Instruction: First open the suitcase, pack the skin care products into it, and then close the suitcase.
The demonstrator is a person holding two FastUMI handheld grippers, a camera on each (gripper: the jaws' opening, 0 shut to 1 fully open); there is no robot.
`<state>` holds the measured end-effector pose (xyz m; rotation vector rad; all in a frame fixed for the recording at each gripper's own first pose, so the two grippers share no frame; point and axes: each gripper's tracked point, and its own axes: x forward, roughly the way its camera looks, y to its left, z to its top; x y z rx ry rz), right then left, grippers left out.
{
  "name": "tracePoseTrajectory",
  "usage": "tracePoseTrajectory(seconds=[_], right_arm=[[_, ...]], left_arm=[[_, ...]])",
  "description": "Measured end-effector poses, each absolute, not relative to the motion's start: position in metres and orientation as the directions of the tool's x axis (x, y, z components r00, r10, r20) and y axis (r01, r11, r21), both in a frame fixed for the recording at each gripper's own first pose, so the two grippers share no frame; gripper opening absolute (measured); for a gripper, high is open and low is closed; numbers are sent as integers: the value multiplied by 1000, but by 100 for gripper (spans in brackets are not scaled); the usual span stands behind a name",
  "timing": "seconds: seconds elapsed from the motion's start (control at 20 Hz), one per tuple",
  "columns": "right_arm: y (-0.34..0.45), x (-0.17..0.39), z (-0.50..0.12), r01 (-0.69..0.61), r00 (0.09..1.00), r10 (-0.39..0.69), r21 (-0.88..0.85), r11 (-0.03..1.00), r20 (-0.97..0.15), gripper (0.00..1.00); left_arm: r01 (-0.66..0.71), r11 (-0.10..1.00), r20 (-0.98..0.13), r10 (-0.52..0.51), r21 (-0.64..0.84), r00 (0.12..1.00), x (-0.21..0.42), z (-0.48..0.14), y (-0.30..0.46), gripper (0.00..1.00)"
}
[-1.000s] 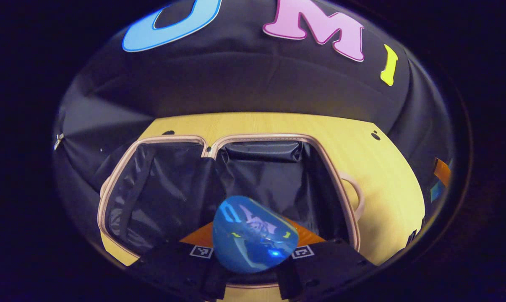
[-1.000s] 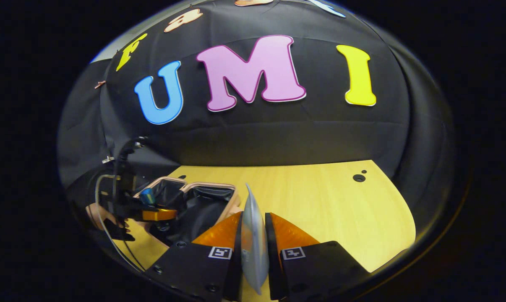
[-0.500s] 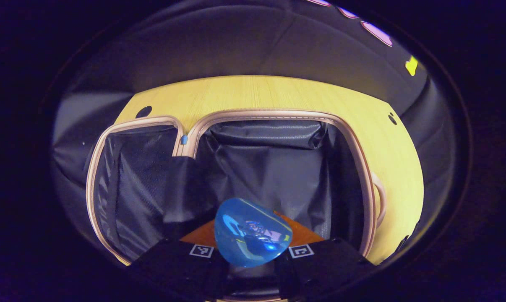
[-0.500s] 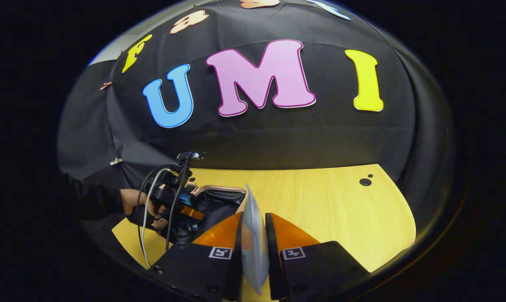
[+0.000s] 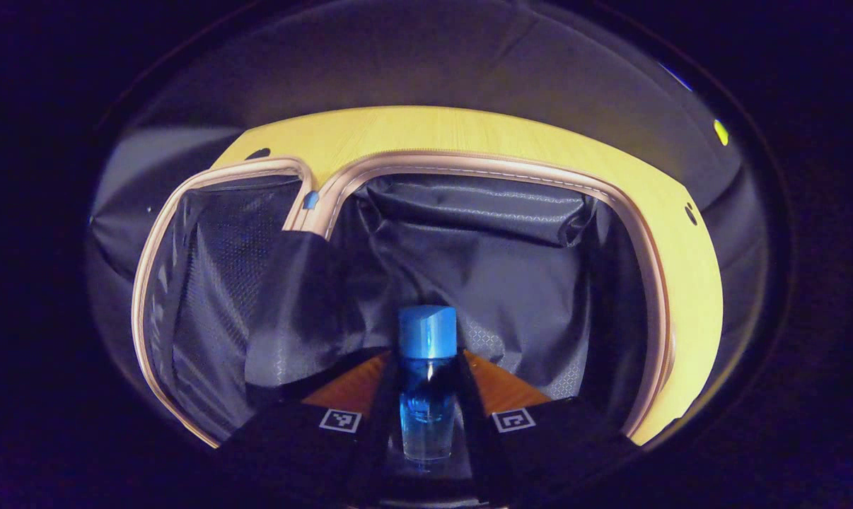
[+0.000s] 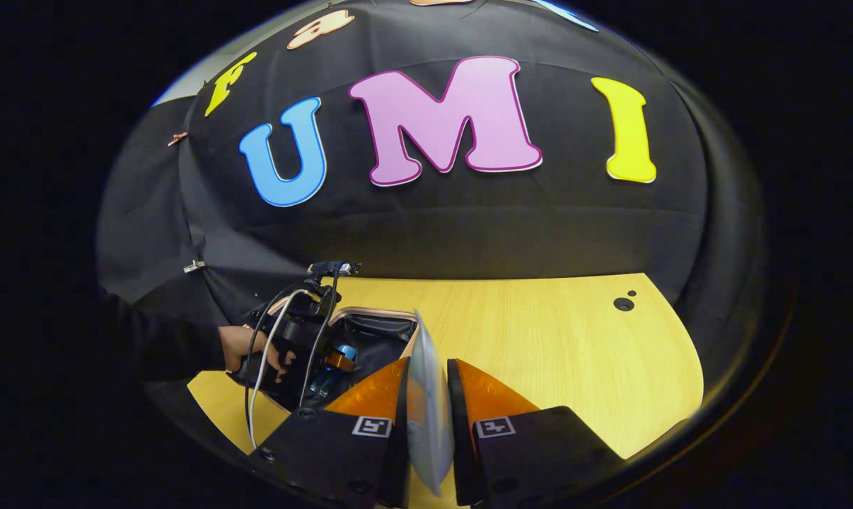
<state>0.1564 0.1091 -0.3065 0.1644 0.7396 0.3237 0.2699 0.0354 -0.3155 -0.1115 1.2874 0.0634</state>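
Suitcase with pinkish-beige zip trim and black crinkled lining (image 5: 511,233) lies open flat on the pale wood-grain surface (image 5: 412,131) — opening step done. Left tool (image 5: 427,385) clamped on a clear blue glass bottle with a blue cap (image 5: 427,367), bottle upright between the fingers, cap pointing away from the camera, held low over the right-hand compartment; whether its base touches the lining cannot be told. In the right gripper view the same tool, gripped by a hand (image 6: 246,346) with a dark sleeve, sits at the suitcase's near edge, cables trailing. Right tool (image 6: 426,424) clamped on a thin silvery-grey flat sachet (image 6: 426,403) held edge-on, over bare surface just beside the suitcase, not yet above it. Judged progress: packing under way — nothing seen lying loose in either compartment. Left: release the bottle, bring the sachet in, then close the lid and fasten it.
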Motion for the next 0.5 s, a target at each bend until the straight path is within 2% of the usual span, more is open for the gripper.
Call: tracePoseTrajectory(seconds=[0.1, 0.15, 0.2, 0.25, 0.3, 0.35, 0.5], right_arm=[[127, 165, -310, -233, 668, 357, 271, 934, -653, 28], [137, 170, -311, -237, 664, 361, 274, 932, -655, 28], [147, 177, -312, -246, 657, 361, 264, 932, -661, 28], [159, 183, -317, -260, 650, 363, 253, 932, -667, 28], [184, 188, -332, -281, 612, 377, 255, 925, -695, 28], [203, 187, -349, -277, 567, 382, 268, 923, -730, 28], [250, 178, -385, -229, 470, 393, 321, 919, -790, 28]], left_arm=[[-130, 990, -922, 8, -46, 387, 279, -286, 42, 55], [-129, 990, -883, 12, -55, 469, 287, -261, 46, 57], [-128, 990, -840, 21, -58, 543, 291, -231, 52, 67], [-130, 990, -791, 35, -57, 611, 288, -205, 62, 100], [-141, 989, -720, 69, -41, 691, 280, -167, 79, 94], [-143, 989, -641, 87, -37, 762, 264, -127, 90, 96], [-168, 985, -566, 118, -36, 816, 216, -83, 115, 97]])
